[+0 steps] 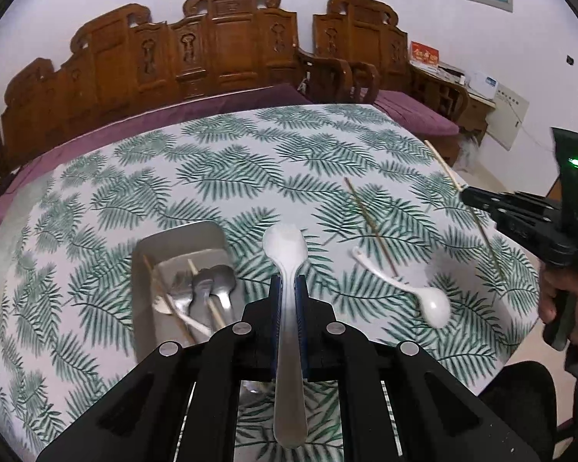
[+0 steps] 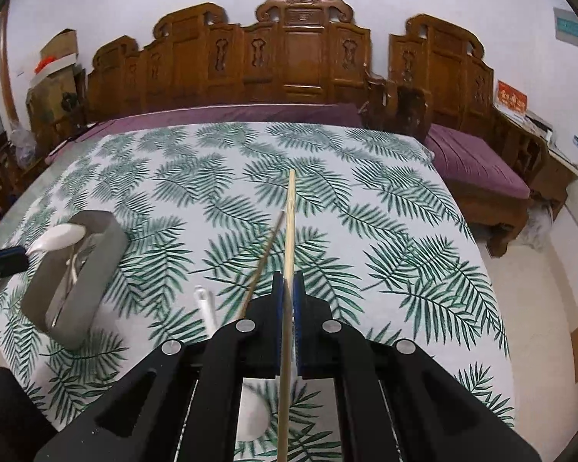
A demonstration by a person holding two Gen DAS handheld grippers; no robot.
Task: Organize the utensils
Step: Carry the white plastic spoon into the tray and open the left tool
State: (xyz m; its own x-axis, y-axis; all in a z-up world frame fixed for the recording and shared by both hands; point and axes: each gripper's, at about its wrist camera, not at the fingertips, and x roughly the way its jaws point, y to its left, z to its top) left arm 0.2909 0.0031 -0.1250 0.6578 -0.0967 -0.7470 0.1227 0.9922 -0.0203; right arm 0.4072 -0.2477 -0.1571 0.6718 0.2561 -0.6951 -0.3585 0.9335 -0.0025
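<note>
Left wrist view: left gripper (image 1: pixel 289 288) clamped on one white plastic spoon (image 1: pixel 287 281), handle running back between the blue pads (image 1: pixel 301 308), bowl forward above the cloth. One grey metal tray (image 1: pixel 142 269) to the left on the leaf-print tablecloth (image 1: pixel 212 177); inside, roughly three metal spoons or forks (image 1: pixel 208 288) and two pale chopsticks (image 1: pixel 212 300), count blurred. Loose on the cloth: one white ladle-type spoon (image 1: pixel 424 292), one dark chopstick (image 1: pixel 370 223) just beside it. Right gripper (image 1: pixel 467 194) at the right edge, a hand (image 1: pixel 558 300) on its grip.

Right wrist view: right gripper (image 2: pixel 289 288) pinched tight on one light wooden chopstick (image 2: pixel 290 223), held lengthwise, tip forward. One darker chopstick (image 2: pixel 264 258) lying on the cloth just left of it. White spoon handle (image 2: pixel 206 308) beside the left finger. Tray (image 2: pixel 96 269) at the left, held spoon (image 2: pixel 57 236) above its far end. Carved wooden bench (image 2: pixel 289 57) beyond the table.
</note>
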